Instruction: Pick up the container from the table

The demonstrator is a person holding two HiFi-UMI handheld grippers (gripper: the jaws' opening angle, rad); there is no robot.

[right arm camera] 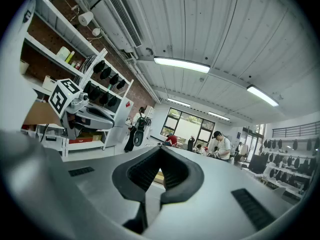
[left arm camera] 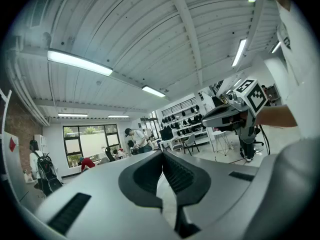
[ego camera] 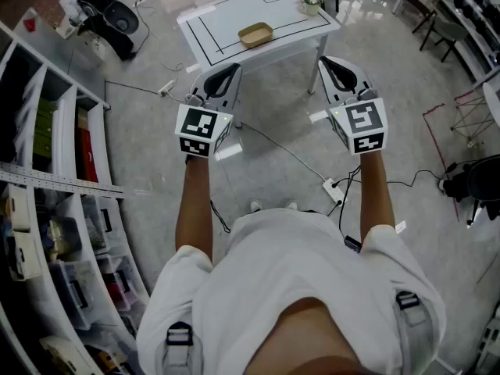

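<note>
Head view: the container (ego camera: 255,34) lies well ahead of both sets of fingers, out of reach.
It sits on the white worktop (ego camera: 221,23). The left gripper (ego camera: 224,71) and right gripper (ego camera: 333,59) each have fingers pressed together, empty. Arriving closed would likely shove the light container away instead of straddling its rim, and floor cables (ego camera: 291,156) could snag feet.

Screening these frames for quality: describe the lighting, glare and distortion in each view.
Head view: even light, wide-angle bending of the shelves, pale glare patches on the floor; the container is sharp. Left gripper view: strong fisheye, black corners, ceiling lamp blown out. Right gripper view: same fisheye and dark corners, bright light strip.
</note>
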